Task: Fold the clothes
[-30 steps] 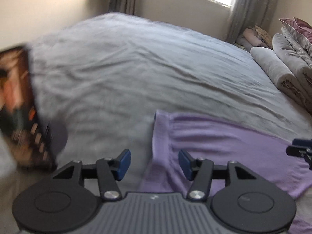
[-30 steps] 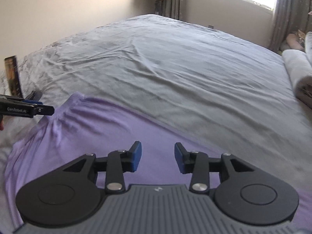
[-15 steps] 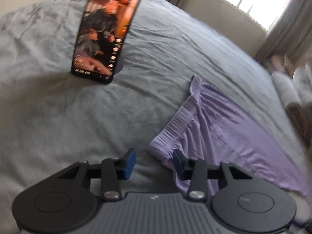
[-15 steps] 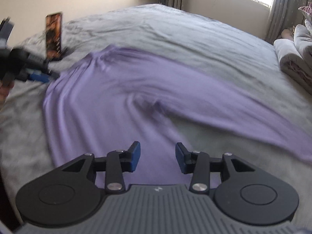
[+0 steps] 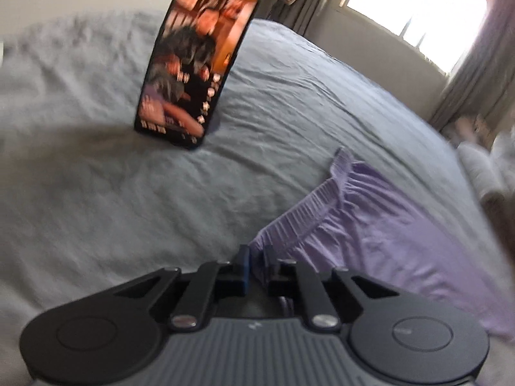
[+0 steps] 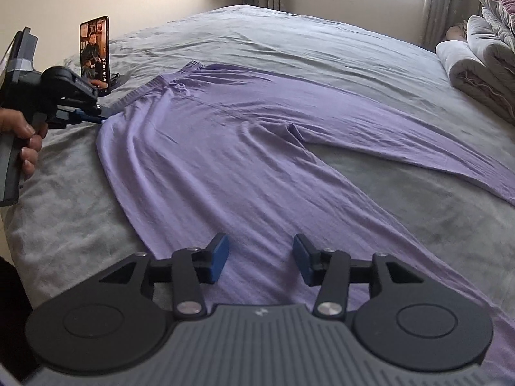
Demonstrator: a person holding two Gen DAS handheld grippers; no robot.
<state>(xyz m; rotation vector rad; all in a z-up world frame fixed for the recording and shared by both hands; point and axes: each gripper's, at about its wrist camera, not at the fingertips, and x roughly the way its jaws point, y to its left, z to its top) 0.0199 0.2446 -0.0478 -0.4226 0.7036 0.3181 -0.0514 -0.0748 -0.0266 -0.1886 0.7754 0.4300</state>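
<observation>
A pair of purple trousers (image 6: pixel 244 148) lies spread flat on the grey bed (image 6: pixel 322 48), its waistband (image 6: pixel 154 88) at the left and both legs running right. My left gripper (image 5: pixel 256 265) is shut on the near corner of the waistband (image 5: pixel 296 222). In the right wrist view the same left gripper (image 6: pixel 99 116) pinches that corner, held by a hand (image 6: pixel 24 141). My right gripper (image 6: pixel 260 257) hovers open over the near trouser leg with nothing between its blue pads.
A phone (image 6: pixel 95 53) with a lit screen stands propped on the bed just beyond the waistband, also in the left wrist view (image 5: pixel 196 61). Folded blankets and pillows (image 6: pixel 479 61) are stacked at the right. A window (image 5: pixel 415 6) and curtains are behind.
My left gripper has closed on the waistband corner; it was open half a second ago. The right gripper has pulled back, so the whole trousers now show.
</observation>
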